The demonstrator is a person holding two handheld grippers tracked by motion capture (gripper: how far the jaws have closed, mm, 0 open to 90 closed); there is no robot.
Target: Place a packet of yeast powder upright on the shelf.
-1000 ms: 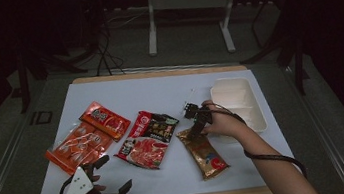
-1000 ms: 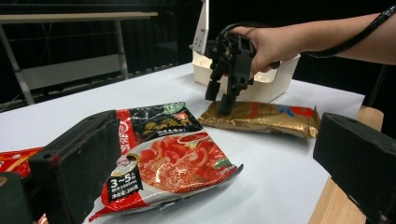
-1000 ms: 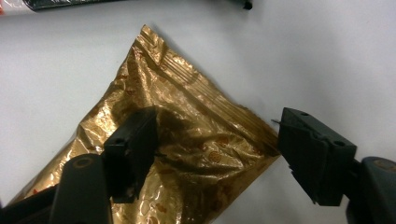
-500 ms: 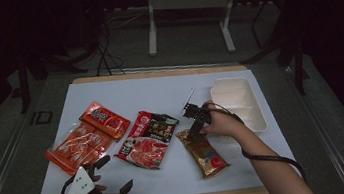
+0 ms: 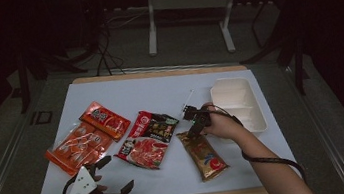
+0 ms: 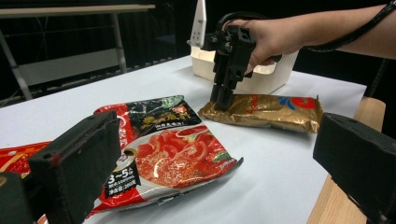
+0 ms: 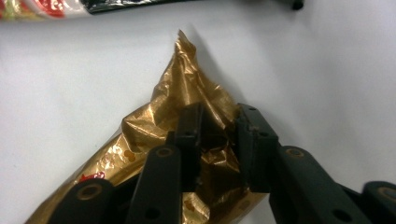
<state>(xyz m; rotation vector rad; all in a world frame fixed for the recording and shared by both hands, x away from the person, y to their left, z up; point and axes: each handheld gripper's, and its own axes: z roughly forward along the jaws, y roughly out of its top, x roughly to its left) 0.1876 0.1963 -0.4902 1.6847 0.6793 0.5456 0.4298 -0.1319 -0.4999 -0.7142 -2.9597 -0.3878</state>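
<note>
The gold packet (image 5: pixel 203 154) is seen lying flat on the white desk (image 5: pixel 159 91), right of centre in the high view, with its long axis running from upper left to lower right of that frame. The right claw (image 5: pixel 193 127) is set down on the packet's upper-left end, so that the bulk of the packet trails away from it toward the lower right. In the right gripper view the jaws, which have just been closing, are seen pinching a crumpled fold of the foil (image 7: pixel 205 135) between them. The white tray (image 5: pixel 258 116) is found just right of that hand, at the middle right of the high view. The left claw (image 5: pixel 110 178), spread wide and empty, is held at the lower left, well apart from the packet. The lift is therefore judged to fall to the right claw.
</note>
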